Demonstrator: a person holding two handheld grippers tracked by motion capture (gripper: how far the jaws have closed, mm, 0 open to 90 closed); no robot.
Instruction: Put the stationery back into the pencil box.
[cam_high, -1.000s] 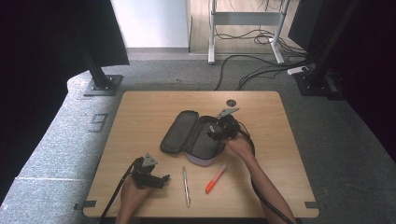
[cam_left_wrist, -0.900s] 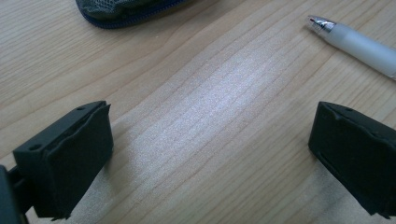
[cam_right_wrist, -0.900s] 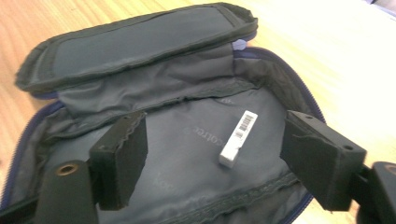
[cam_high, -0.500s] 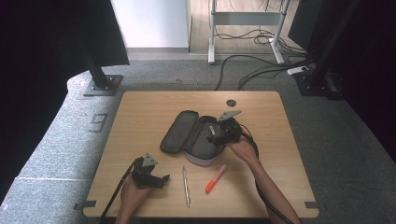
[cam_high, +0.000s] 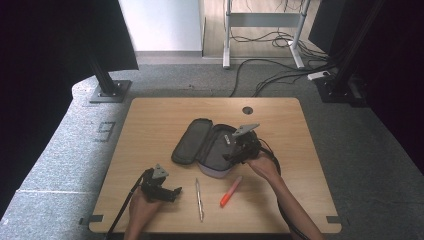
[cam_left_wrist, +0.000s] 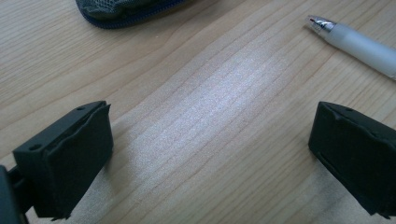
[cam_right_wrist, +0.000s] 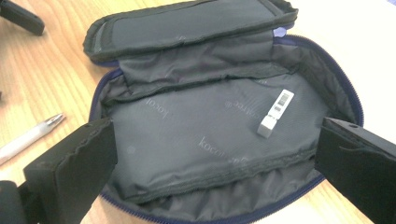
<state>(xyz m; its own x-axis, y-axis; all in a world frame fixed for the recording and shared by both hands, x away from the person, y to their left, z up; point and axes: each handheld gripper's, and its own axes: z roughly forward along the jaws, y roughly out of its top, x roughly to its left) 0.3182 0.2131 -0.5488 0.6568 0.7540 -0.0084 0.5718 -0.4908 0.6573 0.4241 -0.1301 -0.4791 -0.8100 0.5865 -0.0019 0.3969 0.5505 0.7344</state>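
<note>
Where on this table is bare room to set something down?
Bare wood lies along the far edge around the grommet hole, and down the left side beyond the open pouch. Crowded: the near middle, where the pen and orange marker lie between both grippers.

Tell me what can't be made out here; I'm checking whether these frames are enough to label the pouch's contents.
- Pouch near rim: right gripper view, cut off by the bottom edge and the jaws.
- White tag print: right gripper view, too small to read.
- Pen barrel: left gripper view, cut off by the right edge.
- Orange marker cap detail: high view, too small.
</note>
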